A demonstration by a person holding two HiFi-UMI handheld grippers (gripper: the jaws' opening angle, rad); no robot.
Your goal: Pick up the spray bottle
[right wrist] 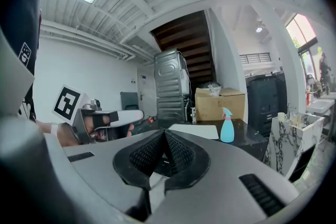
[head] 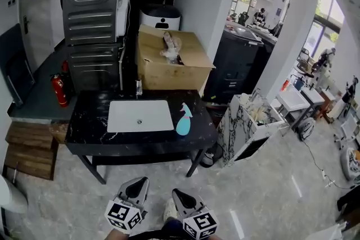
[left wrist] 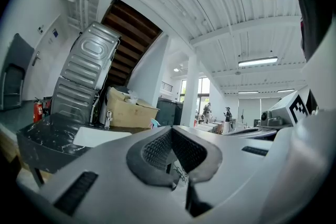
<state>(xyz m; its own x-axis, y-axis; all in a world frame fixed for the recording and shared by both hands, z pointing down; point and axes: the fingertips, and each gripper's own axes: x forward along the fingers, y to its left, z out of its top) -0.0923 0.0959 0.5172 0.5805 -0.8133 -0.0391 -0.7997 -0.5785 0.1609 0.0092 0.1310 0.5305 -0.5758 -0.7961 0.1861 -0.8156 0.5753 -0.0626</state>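
Task barely begun. The spray bottle [head: 184,120] stands upright and untouched on the right part of the black tabletop [head: 90,121], just beside the white sink [head: 140,116]. Both tools are well short of it. The left hand-held gripper [left wrist: 170,132] has its jaws together, empty; the right hand-held gripper [right wrist: 164,134] is likewise closed on nothing. Bottle: pale blue body, pink trigger head, narrow neck. Left to do: approach, open, grip, lift.

Cardboard box [head: 169,76] behind black marble table [head: 90,121]
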